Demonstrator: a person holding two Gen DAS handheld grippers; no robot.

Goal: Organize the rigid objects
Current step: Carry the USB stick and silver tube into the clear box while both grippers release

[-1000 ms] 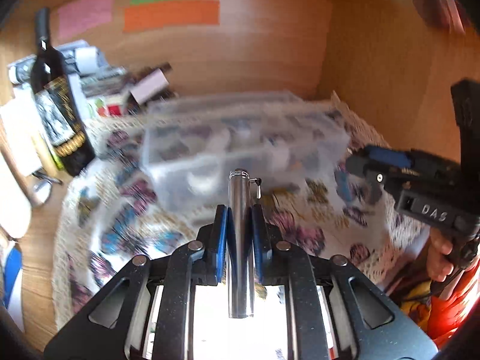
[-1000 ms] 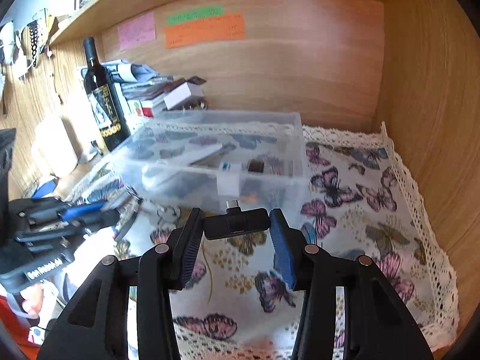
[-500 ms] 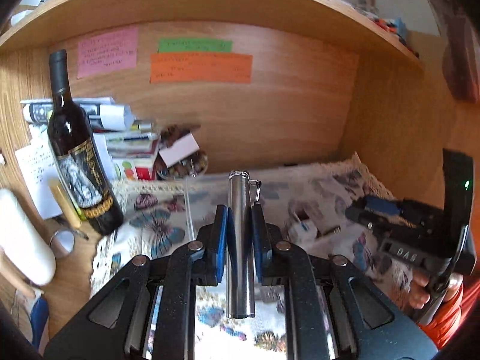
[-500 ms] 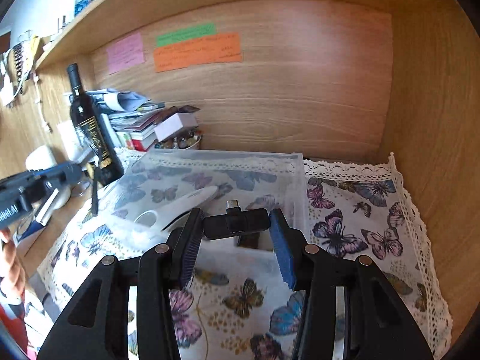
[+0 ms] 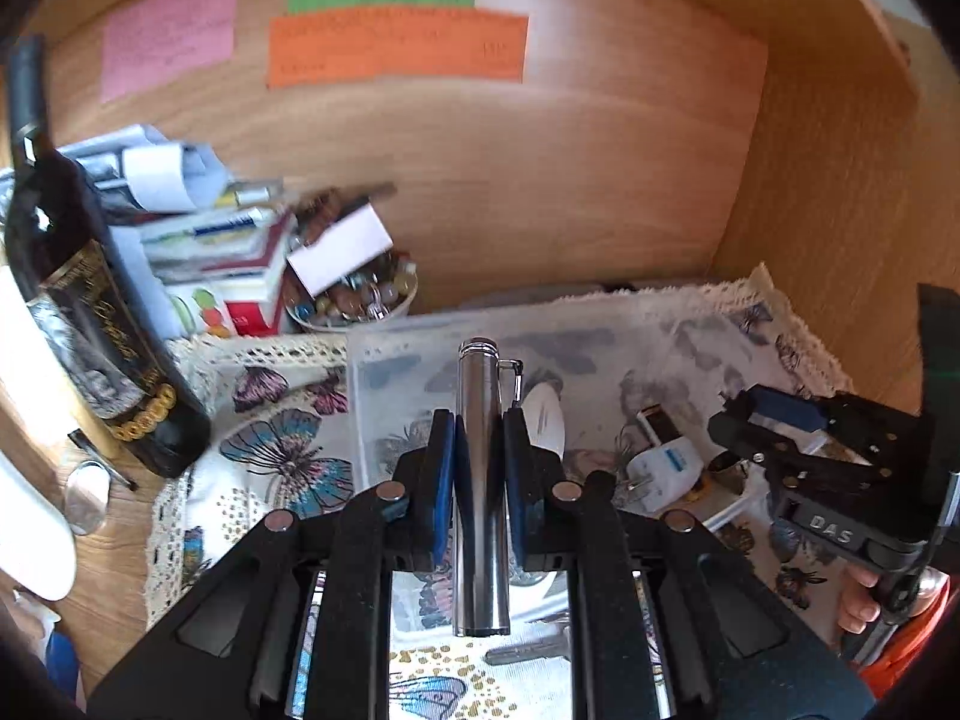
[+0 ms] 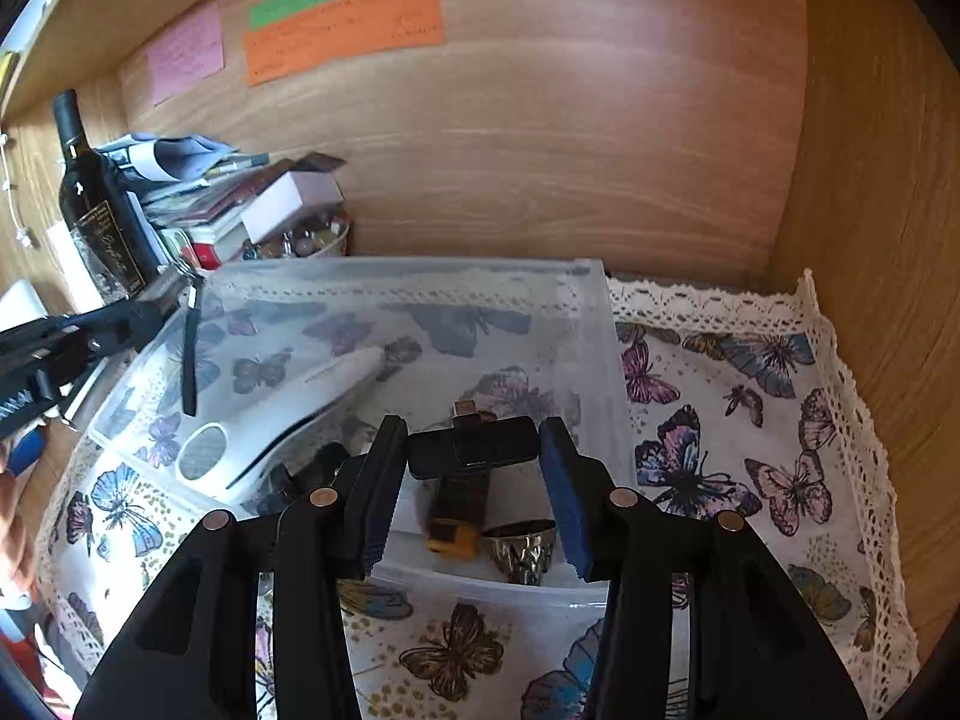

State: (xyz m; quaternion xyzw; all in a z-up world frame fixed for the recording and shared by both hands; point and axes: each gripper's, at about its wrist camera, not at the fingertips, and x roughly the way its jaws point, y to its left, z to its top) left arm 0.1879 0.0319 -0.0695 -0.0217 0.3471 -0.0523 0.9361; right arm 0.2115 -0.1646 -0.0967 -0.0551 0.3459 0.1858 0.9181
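Note:
My left gripper (image 5: 479, 450) is shut on a silver metal tube with a clip (image 5: 480, 480), held over the near left part of a clear plastic box (image 5: 384, 354). My right gripper (image 6: 474, 450) is shut on a black USB adapter (image 6: 471, 455), held crosswise above the box (image 6: 594, 324). Inside the box lie a white curved device (image 6: 288, 414), a yellow-ended stick (image 6: 459, 516), a silver ring (image 6: 522, 546) and a white plug (image 5: 660, 468). Each gripper shows in the other's view: the right one (image 5: 810, 462) and the left one (image 6: 78, 336).
A butterfly-print cloth (image 6: 750, 432) with a lace edge covers the shelf. A dark wine bottle (image 5: 90, 312), stacked books and papers (image 5: 210, 252) and a bowl of beads (image 5: 354, 300) stand at the back left. Wooden walls close the back and right.
Both grippers have come closer over the box and now look down into it. Each still grips its object the same way.

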